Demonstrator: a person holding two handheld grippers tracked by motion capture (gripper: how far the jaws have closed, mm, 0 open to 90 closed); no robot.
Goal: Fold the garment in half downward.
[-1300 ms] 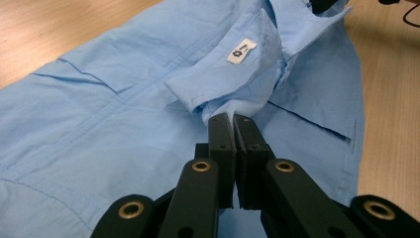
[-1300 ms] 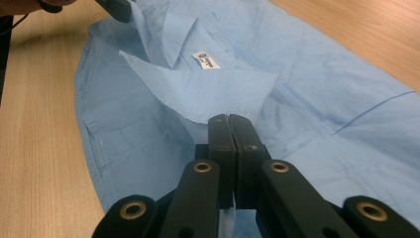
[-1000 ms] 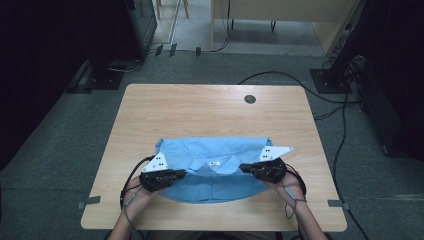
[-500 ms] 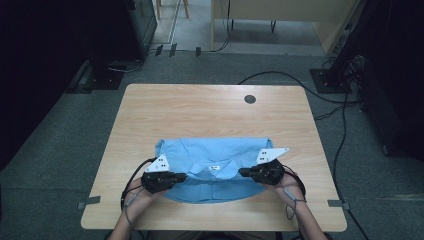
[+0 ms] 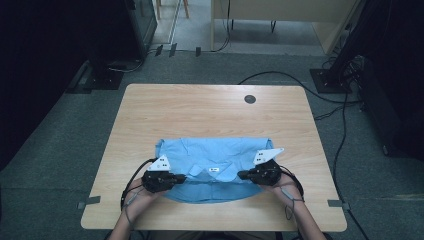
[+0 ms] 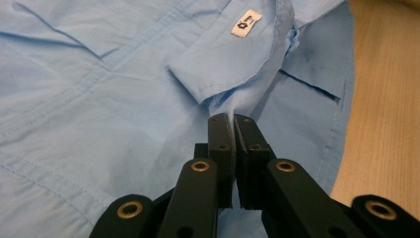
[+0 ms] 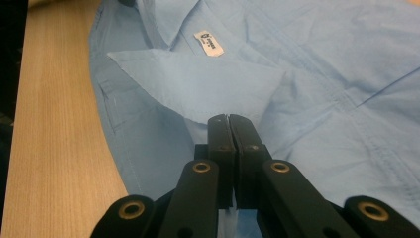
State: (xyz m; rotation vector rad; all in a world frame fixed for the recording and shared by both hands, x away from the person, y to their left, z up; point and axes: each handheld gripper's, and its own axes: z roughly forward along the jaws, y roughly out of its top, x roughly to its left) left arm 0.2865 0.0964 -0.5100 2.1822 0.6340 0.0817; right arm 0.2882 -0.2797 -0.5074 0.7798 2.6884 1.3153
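A blue shirt [image 5: 215, 170] lies flat on the wooden table [image 5: 210, 115], near the person's edge. The left gripper [image 6: 232, 124] pinches shirt cloth just below the white label [image 6: 246, 23]. The right gripper [image 7: 229, 120] is squeezed together on the shirt too, probably nipping thin cloth by the collar [image 7: 198, 84].

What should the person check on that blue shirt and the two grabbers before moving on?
1. Left gripper pinching shirt fabric: ok, cloth sits between its closed jaws.
2. Right gripper pinching fabric: ok, jaws closed with cloth pinched between them.
3. Both grips level beside the collar label: ok.
4. Shirt fully on the table: ok.
5. Far half of the table free for folding: ok, just a small dark disc.
6. Cables clear of cloth: cannot tell.
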